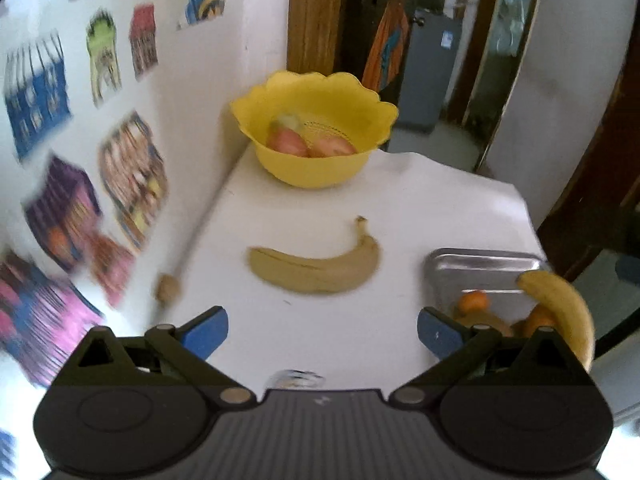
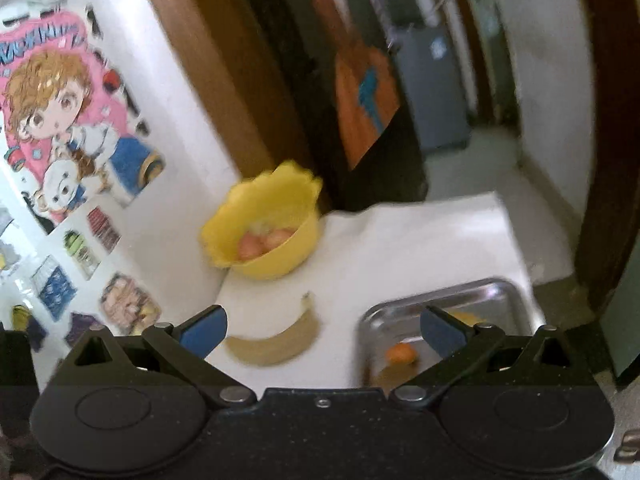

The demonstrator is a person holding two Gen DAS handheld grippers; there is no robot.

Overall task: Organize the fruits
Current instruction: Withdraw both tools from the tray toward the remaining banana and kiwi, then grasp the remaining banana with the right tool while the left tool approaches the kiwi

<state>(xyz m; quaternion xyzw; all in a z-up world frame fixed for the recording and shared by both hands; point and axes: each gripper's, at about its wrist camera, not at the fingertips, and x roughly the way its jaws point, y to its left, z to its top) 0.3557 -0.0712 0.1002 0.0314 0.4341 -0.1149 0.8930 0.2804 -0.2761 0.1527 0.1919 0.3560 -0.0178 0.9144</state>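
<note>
A yellow scalloped bowl [image 1: 316,128] stands at the table's far left corner with reddish apples [image 1: 286,142] inside. One banana [image 1: 316,264] lies loose on the white table, ahead of my open left gripper [image 1: 322,334]. At the right a steel tray [image 1: 484,272] holds a second banana [image 1: 560,304] and oranges [image 1: 474,302]. In the right wrist view, my right gripper [image 2: 324,334] is open and empty above the near table, with the loose banana [image 2: 276,344], the bowl [image 2: 272,224] and the tray [image 2: 472,300] with an orange [image 2: 400,354] ahead.
A white wall covered with cartoon stickers [image 1: 132,176] borders the table on the left. A small brown object [image 1: 168,288] sits by the wall. The table's right edge [image 1: 524,208] drops to the floor, and a doorway [image 1: 424,60] opens behind the bowl.
</note>
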